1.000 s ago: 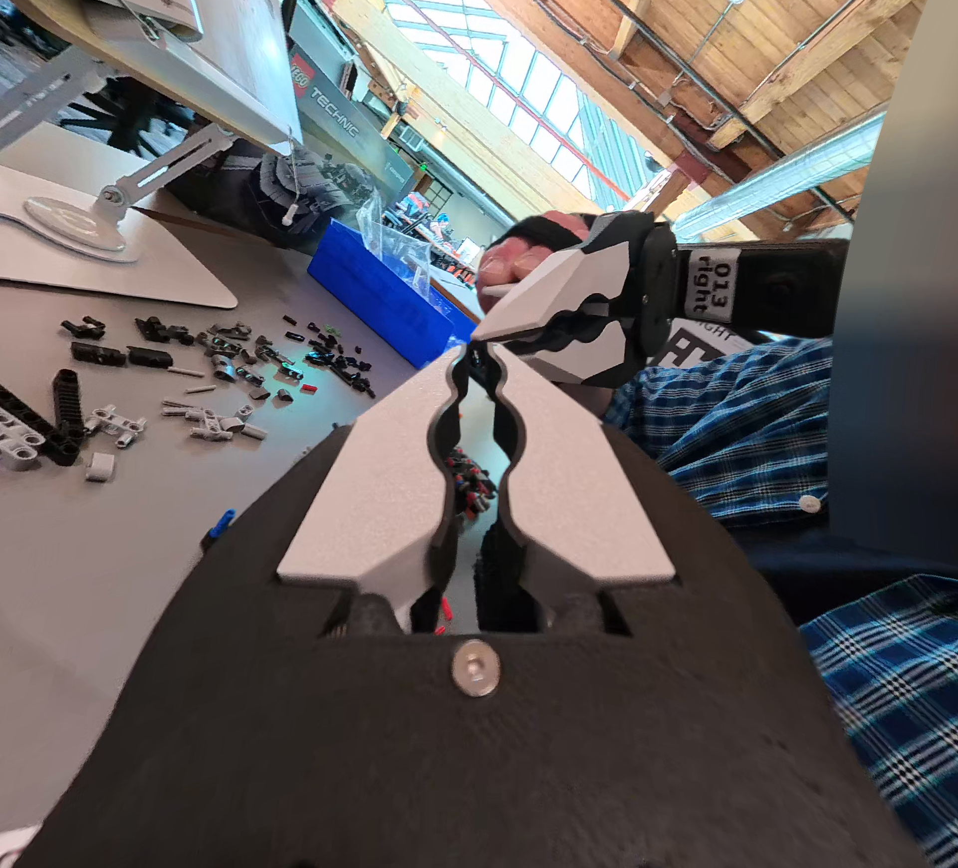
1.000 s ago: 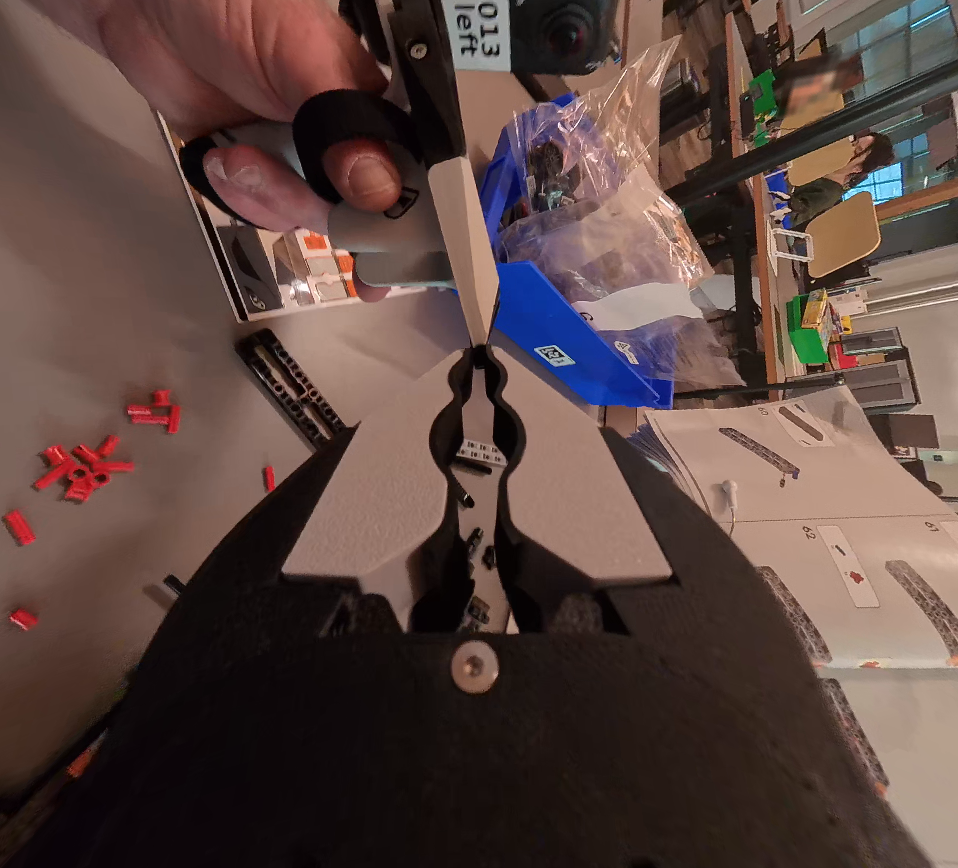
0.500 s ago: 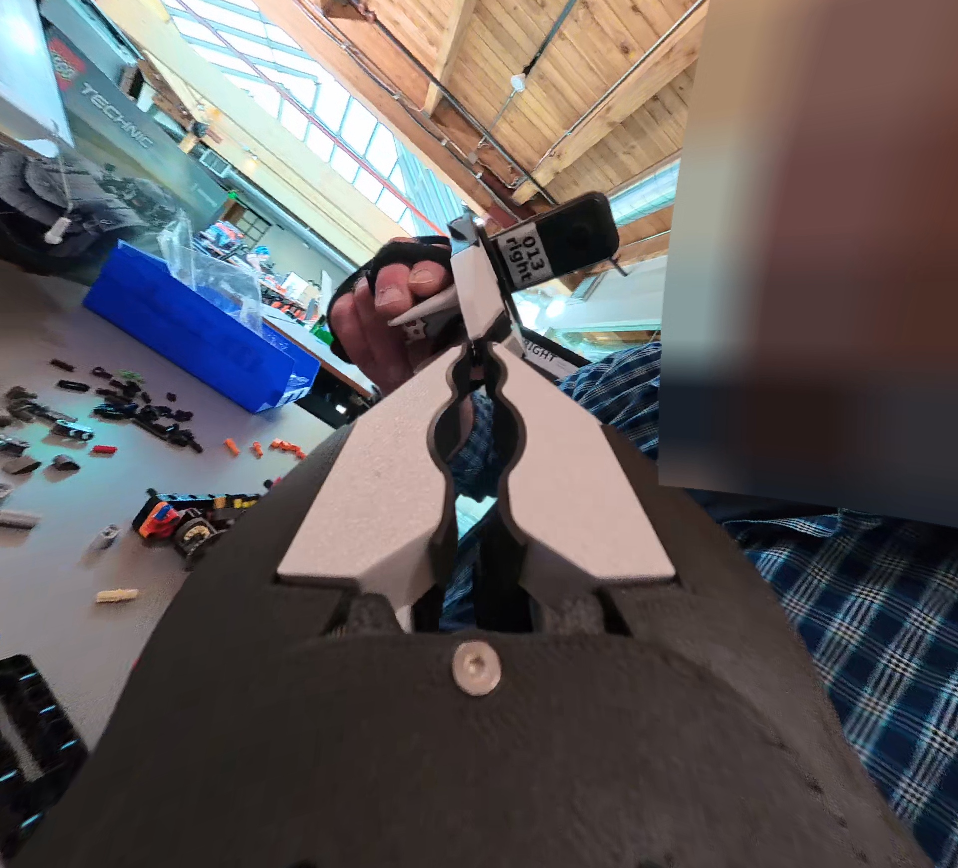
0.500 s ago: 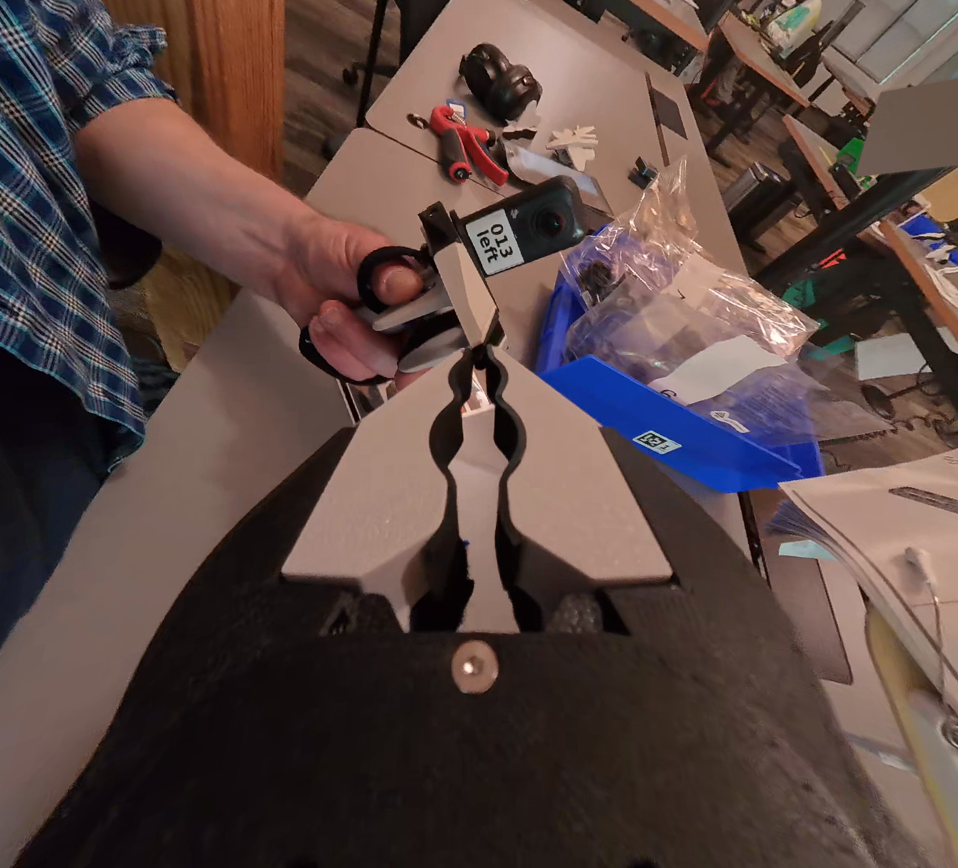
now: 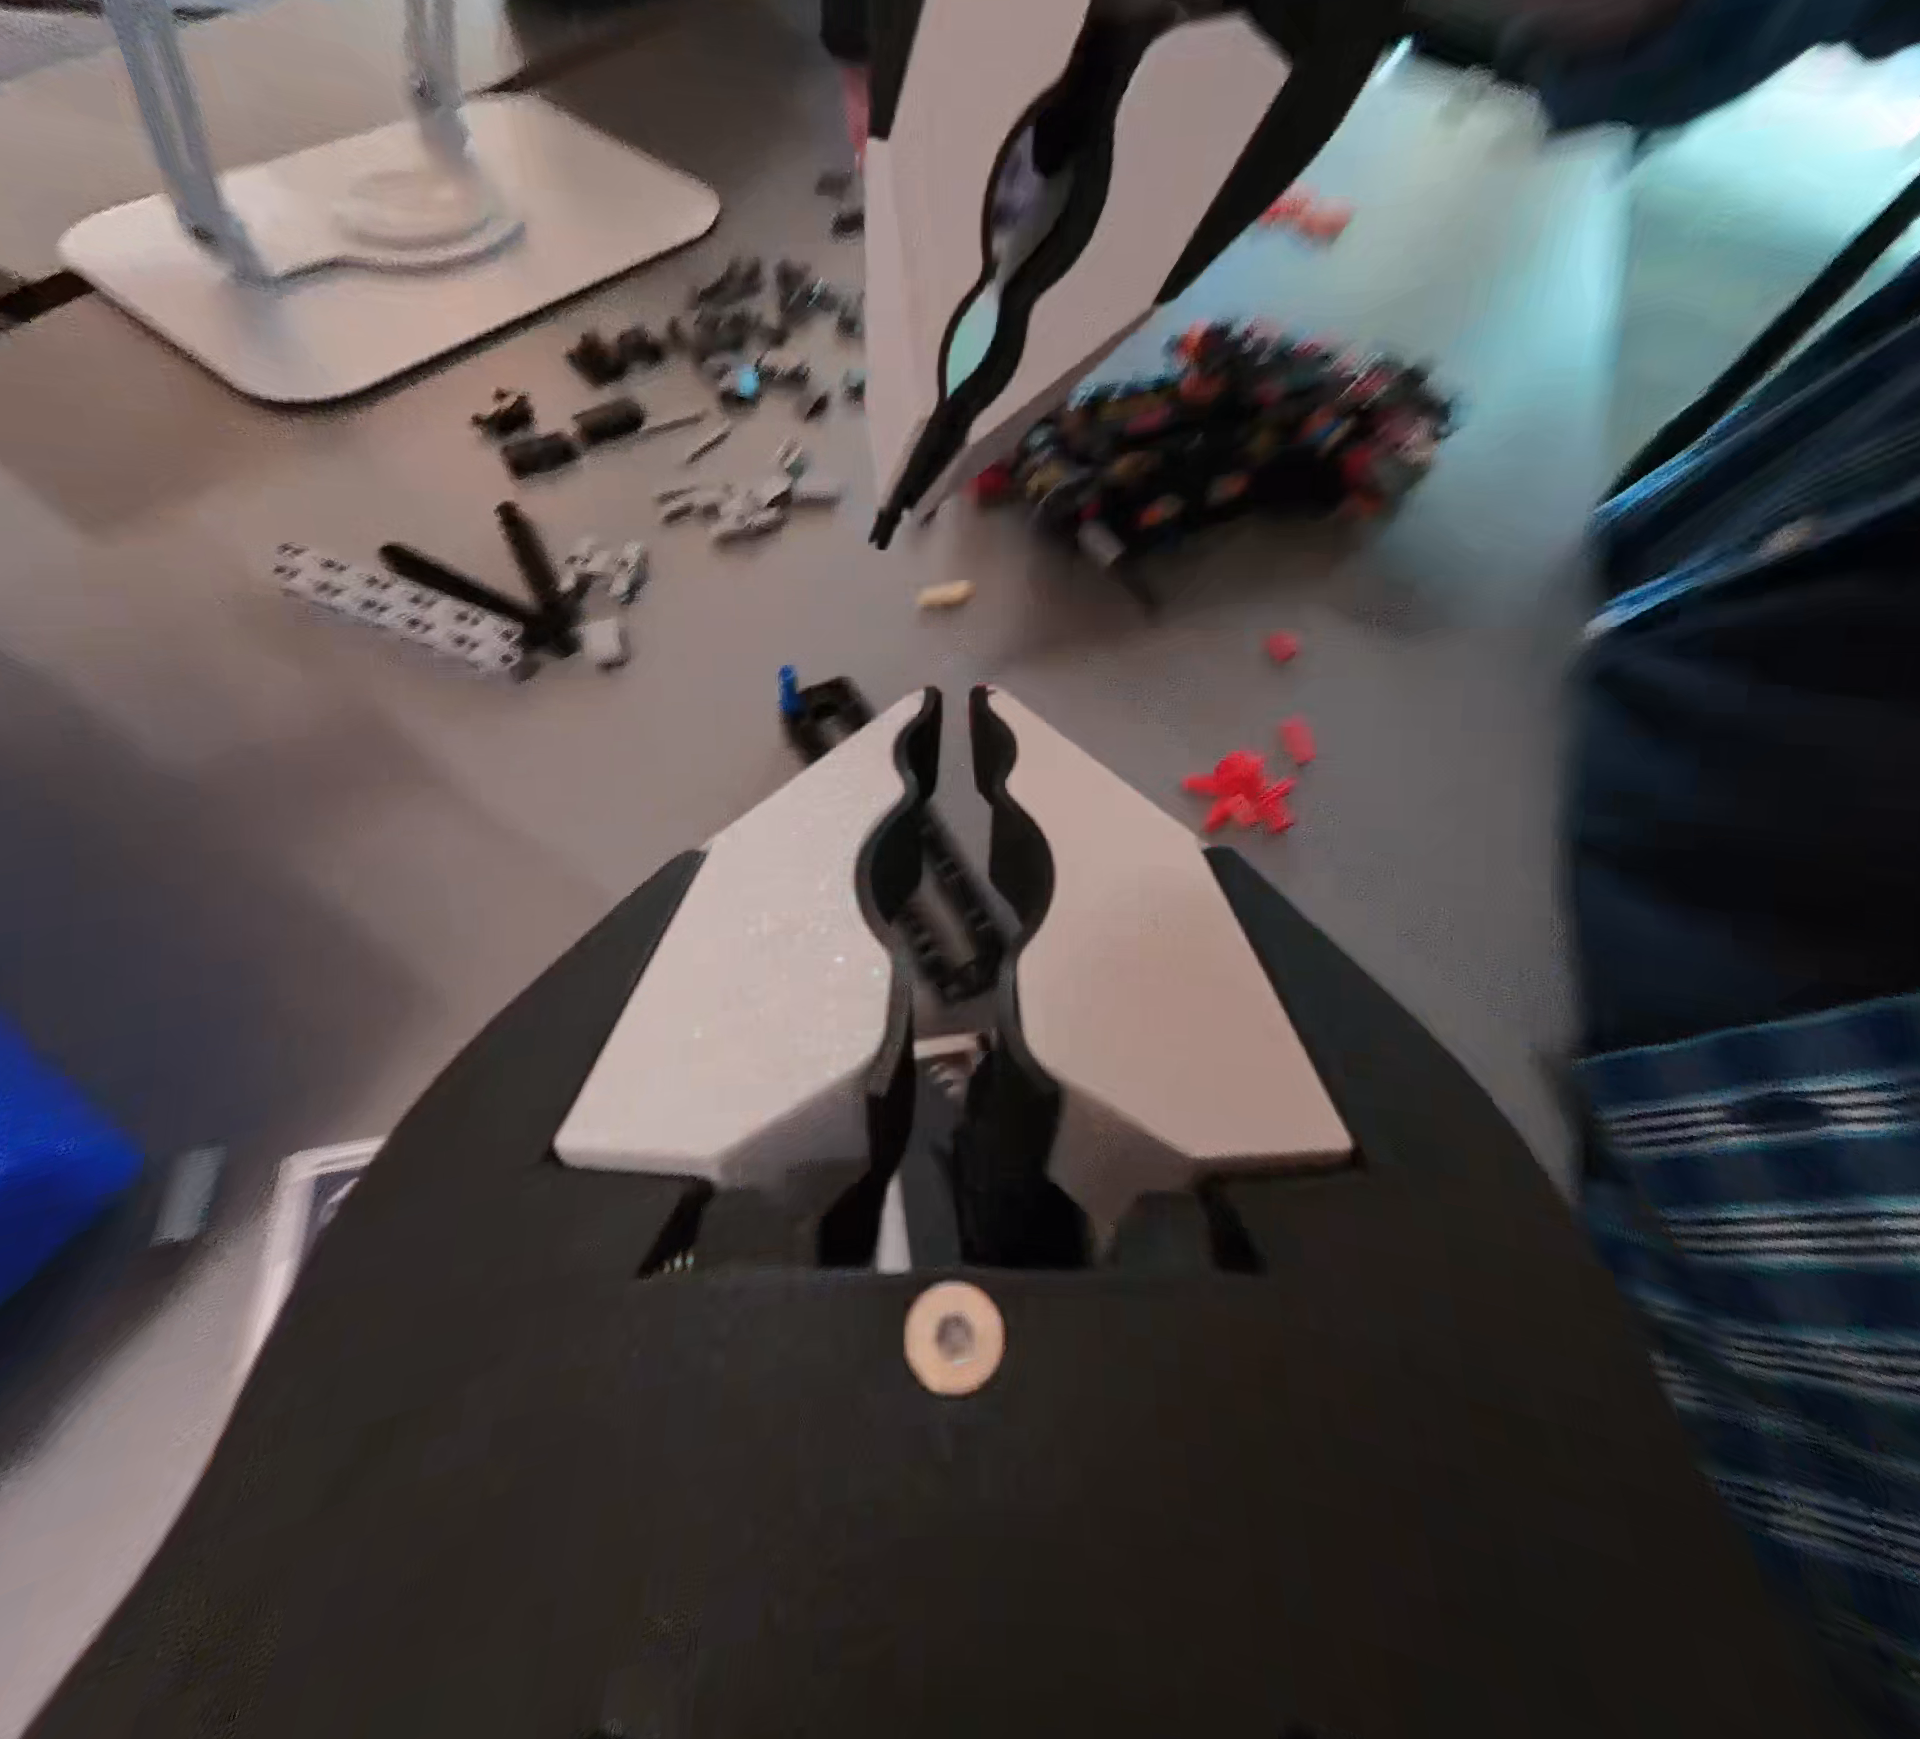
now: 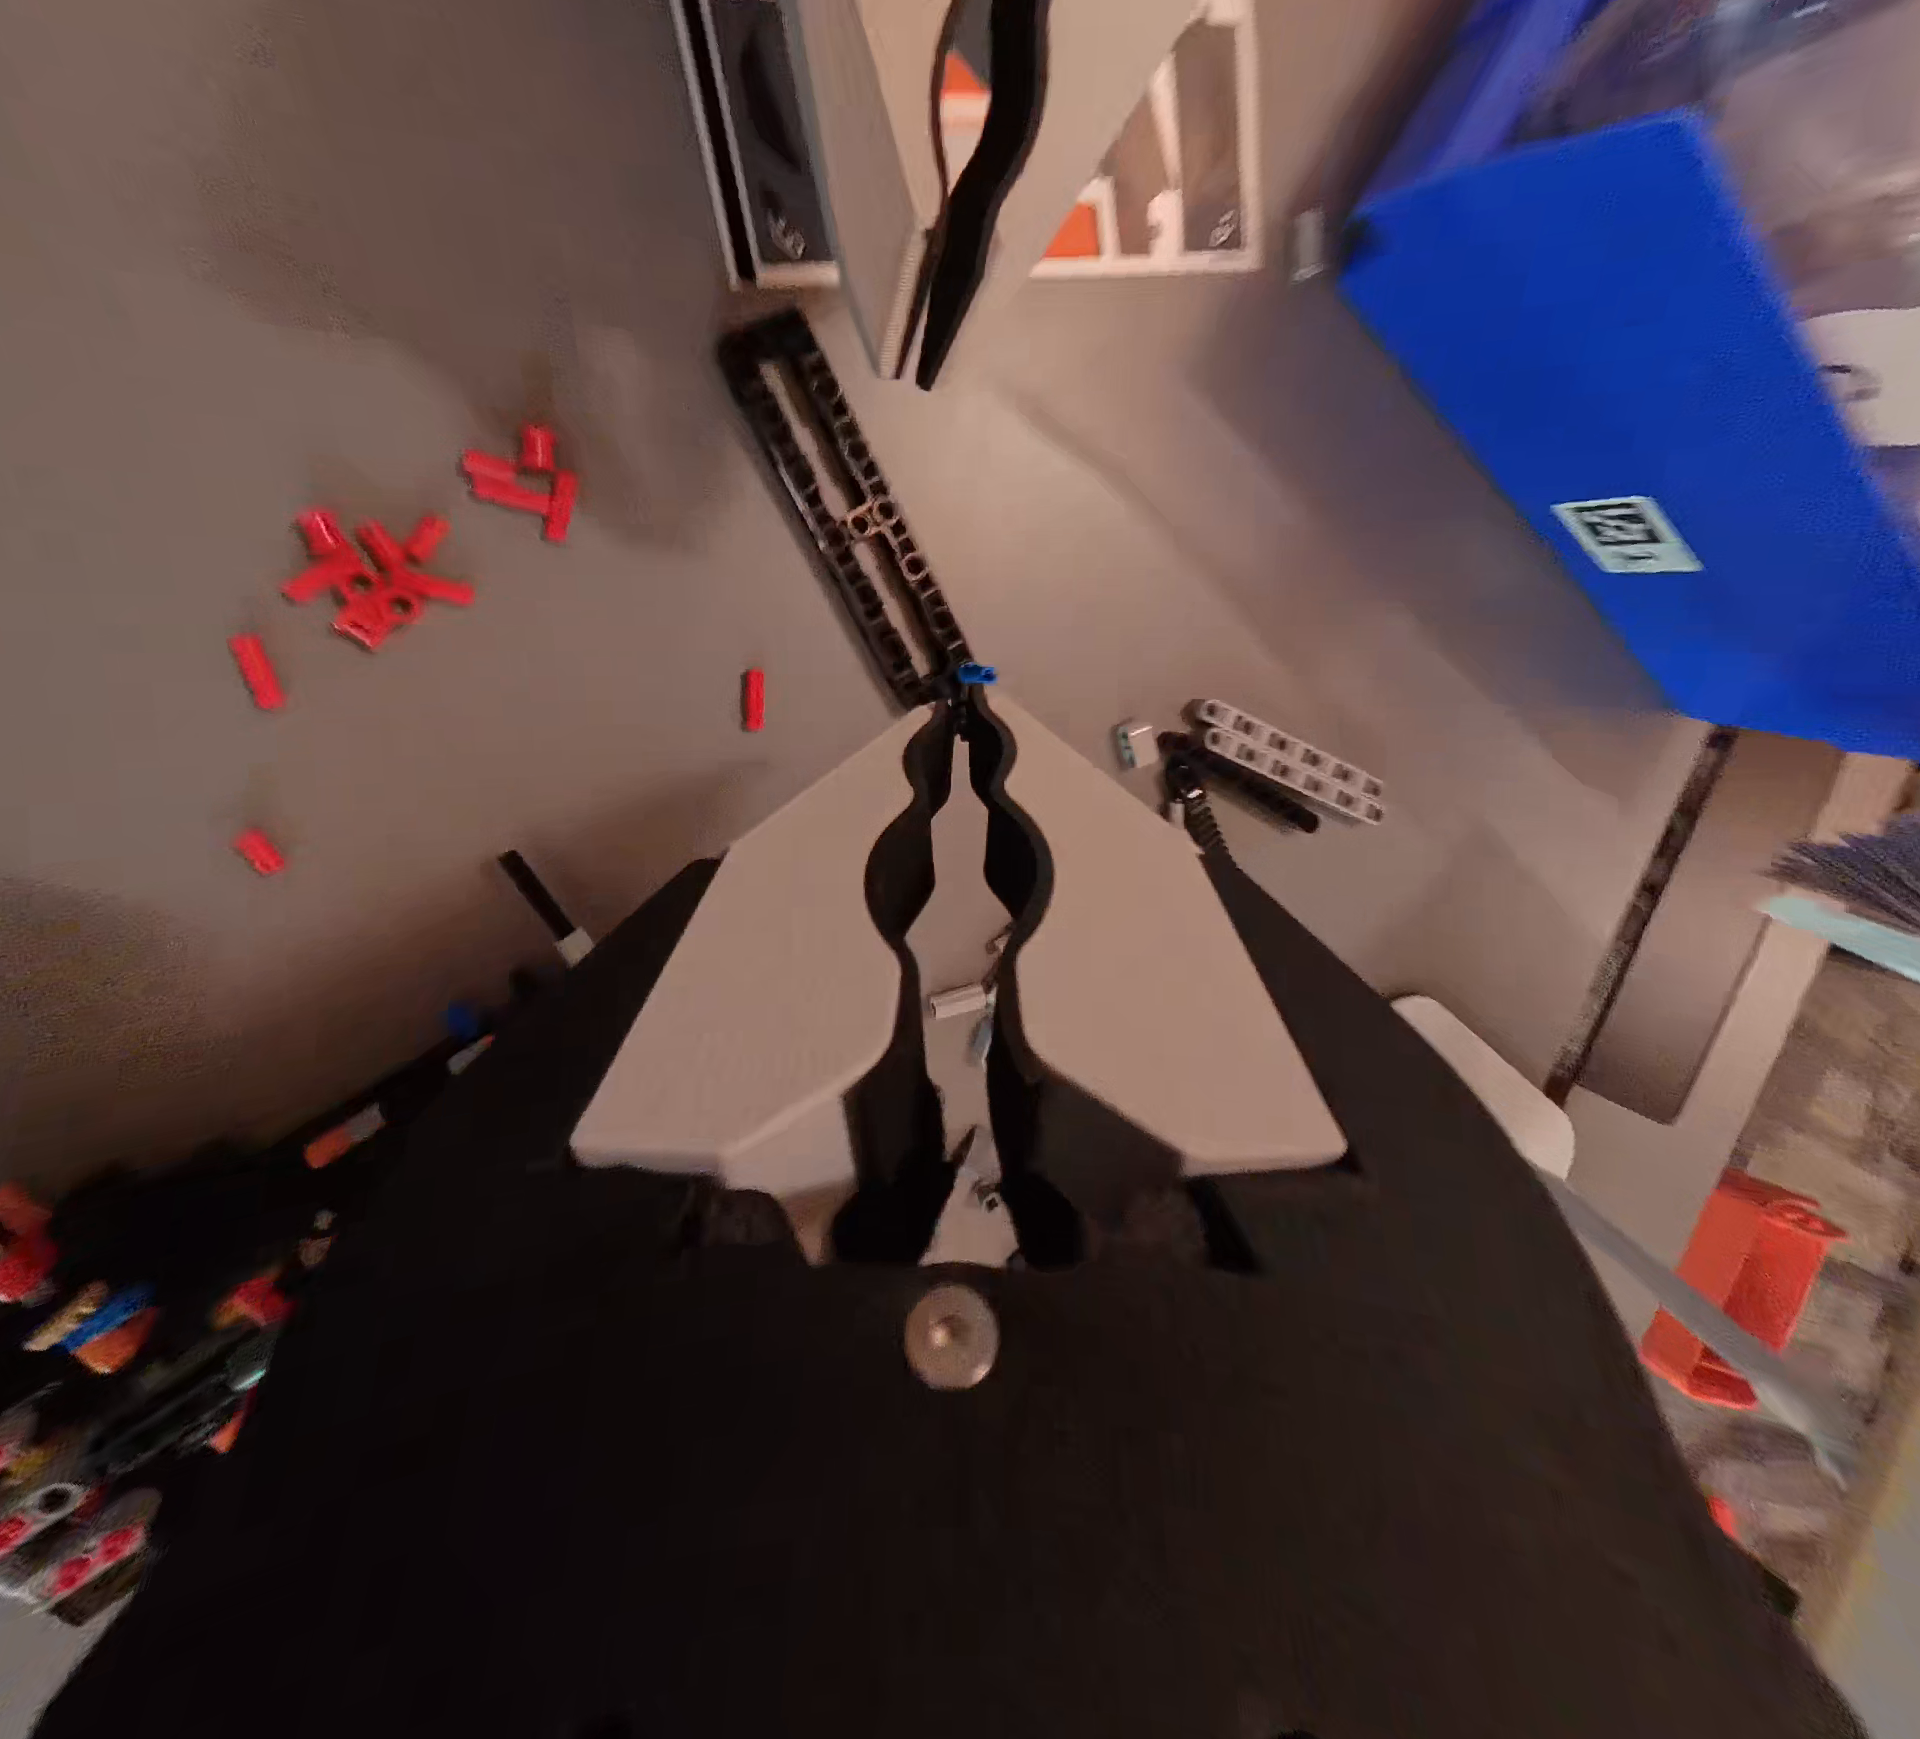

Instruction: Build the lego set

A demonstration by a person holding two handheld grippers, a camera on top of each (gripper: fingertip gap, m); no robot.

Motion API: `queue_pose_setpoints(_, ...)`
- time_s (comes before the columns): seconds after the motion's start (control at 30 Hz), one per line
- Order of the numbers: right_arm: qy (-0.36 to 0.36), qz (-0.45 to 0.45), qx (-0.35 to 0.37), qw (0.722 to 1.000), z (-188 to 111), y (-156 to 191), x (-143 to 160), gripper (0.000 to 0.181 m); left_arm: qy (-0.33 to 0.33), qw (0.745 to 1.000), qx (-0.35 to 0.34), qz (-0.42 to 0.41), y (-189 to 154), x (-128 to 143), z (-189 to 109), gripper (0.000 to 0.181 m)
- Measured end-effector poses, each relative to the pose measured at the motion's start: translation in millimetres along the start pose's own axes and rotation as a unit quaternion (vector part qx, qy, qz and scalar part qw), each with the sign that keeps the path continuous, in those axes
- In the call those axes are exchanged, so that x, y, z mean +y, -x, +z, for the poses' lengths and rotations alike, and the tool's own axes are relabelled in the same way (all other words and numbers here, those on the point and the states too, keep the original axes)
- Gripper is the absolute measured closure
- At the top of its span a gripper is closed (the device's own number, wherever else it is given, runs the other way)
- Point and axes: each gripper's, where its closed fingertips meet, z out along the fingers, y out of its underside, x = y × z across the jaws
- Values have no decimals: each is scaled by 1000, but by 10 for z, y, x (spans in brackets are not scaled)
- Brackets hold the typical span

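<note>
A long black lego frame lies on the grey table with a blue pin at its near end. My right gripper is shut, its tips right at that blue pin; I cannot tell whether it holds anything. It also shows in the left wrist view, pointing down from the top. My left gripper is shut to a thin slit just above the frame, beside the blue pin. It also shows in the right wrist view. Both views are blurred.
Red pins lie left of the frame. Grey beams and a black axle lie to the right. A blue bin holds clear bags. A mixed pile of pieces, small dark parts and a white stand base lie beyond. The gap from one gripper's tips to the other's is roughly 6 cm. The right tips stand about 15 cm off the black axle. The left camera catches it too, in the left wrist view.
Both grippers have swung down from meeting tip to tip in the air and now point at the table over the black frame. Both stay shut.
</note>
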Motion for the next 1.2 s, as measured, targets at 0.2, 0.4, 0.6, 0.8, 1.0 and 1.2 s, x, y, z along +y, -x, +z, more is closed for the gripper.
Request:
queue_pose_setpoints(0.2,42,-17,-47,998,361,58,248,181,83,993,-53,60,93,326,265,181)
queue_pose_setpoints(0.4,27,10,-90,996,504,114,298,181,142,984,-65,83,130,601,402,181)
queue_pose_setpoints(0.6,10,27,-108,994,534,100,271,181,141,986,-60,71,133,647,431,181)
queue_pose_setpoints(0.8,17,28,-119,992,550,110,271,181,141,985,-61,72,131,650,433,181)
queue_pose_setpoints(1.0,53,14,-142,988,647,216,366,181,141,986,-60,72,130,653,435,181)
queue_pose_setpoints(1.2,16,62,-169,984,495,177,263,181,140,986,-61,71,128,653,436,181)
